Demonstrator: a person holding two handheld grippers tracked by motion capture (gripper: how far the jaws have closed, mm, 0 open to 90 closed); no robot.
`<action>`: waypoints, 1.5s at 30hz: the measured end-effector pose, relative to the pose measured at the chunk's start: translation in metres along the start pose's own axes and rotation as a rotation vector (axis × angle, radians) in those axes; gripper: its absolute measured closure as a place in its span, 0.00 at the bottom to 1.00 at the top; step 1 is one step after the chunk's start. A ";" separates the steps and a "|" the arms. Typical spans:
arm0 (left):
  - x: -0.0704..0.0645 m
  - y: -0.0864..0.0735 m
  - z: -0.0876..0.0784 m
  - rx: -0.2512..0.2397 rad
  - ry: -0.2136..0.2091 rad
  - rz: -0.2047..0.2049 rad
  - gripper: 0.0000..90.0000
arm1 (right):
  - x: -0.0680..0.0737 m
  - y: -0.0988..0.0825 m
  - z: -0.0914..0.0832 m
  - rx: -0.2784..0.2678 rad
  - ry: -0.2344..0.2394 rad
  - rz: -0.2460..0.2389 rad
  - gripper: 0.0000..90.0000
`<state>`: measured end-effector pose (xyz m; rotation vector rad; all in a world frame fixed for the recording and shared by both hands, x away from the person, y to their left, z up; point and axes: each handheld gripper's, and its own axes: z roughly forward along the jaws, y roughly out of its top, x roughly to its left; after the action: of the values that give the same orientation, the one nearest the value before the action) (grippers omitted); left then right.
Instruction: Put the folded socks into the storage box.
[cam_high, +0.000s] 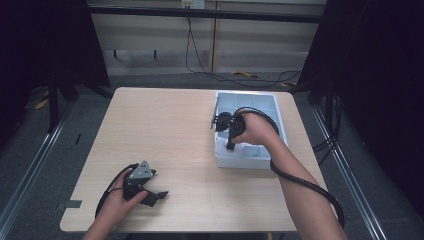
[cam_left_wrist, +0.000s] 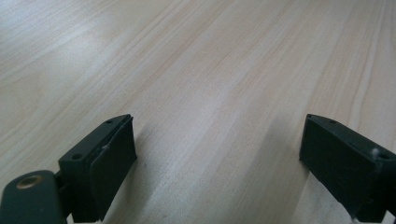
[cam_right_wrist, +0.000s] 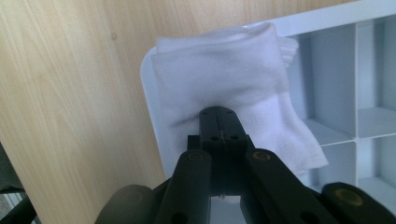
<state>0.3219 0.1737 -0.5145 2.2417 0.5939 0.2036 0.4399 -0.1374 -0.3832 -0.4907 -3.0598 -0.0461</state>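
**Right gripper pressed on cloth in tray; left gripper wide open on bare table**

Table: light wood top, rounded corners, standing on grey carpet. Cables run along the floor beyond its far edge.

Tray: pale blue-grey, divided into compartments, set at the table's right side towards the far edge. In the right gripper view its corner and dividers are clear, and the compartments to the right of the cloth look bare.

Cloth: white, folded, lying in the tray's corner compartment and riding up against the rim beside the table surface.

Right gripper: held over the tray's near left part, pointing down into it. Its jaws are closed together with no gap between them, tips pushed into the cloth. Whether any fabric is pinched between them cannot be told.

Left gripper: near the table's front left corner, well apart from the tray, grey plate on top. Its jaws stand wide apart with nothing between them, low over bare wood.
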 end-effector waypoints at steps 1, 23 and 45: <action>0.000 0.000 0.000 0.000 0.001 0.001 0.11 | 0.000 0.000 0.002 0.007 -0.004 -0.004 1.00; 0.000 0.000 0.000 -0.003 -0.001 0.003 0.11 | -0.004 -0.002 0.054 0.012 0.074 0.006 1.00; 0.000 0.000 0.000 -0.004 -0.001 0.004 0.11 | -0.005 -0.005 0.057 0.003 0.082 0.011 1.00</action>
<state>0.3215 0.1738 -0.5148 2.2389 0.5882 0.2053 0.4412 -0.1416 -0.4407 -0.4932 -2.9766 -0.0589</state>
